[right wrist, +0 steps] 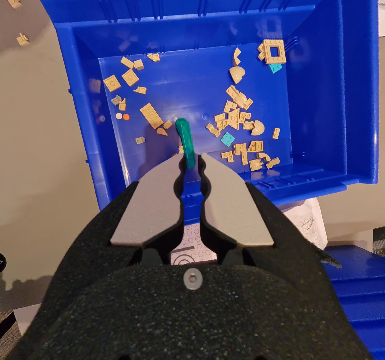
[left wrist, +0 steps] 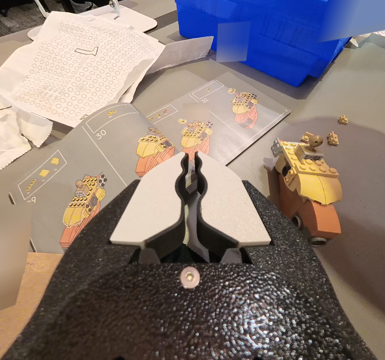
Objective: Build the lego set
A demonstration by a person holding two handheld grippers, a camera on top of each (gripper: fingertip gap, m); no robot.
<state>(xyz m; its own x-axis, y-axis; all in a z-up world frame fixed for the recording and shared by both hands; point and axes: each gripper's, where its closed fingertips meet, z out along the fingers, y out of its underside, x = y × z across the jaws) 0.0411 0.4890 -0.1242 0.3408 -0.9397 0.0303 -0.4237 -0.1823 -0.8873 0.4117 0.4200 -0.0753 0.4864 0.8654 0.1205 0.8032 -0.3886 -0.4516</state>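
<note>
Right wrist view: right claw [right wrist: 191, 157] clamps the near end of a green tool [right wrist: 185, 139], which reaches ahead into the blue bin [right wrist: 62, 62]. Tool looks light, stiff, slick plastic; a mid-body grip should stop it pivoting. Bin holds loose tan pieces [right wrist: 235, 118] both sides of the tips, two teal plates. Left claw [left wrist: 191, 158] hovers over the booklet [left wrist: 116, 141], nearly together, possibly pinching something small; model [left wrist: 306, 185] sits to its right.

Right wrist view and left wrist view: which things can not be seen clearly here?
- Right wrist view: the lower end of the curved green plastic tool is hidden behind the tongs' fingertips; whether the right tongs grip it is unclear.
- Left wrist view: the inside of the blue plastic bin is hidden by its wall.
</note>
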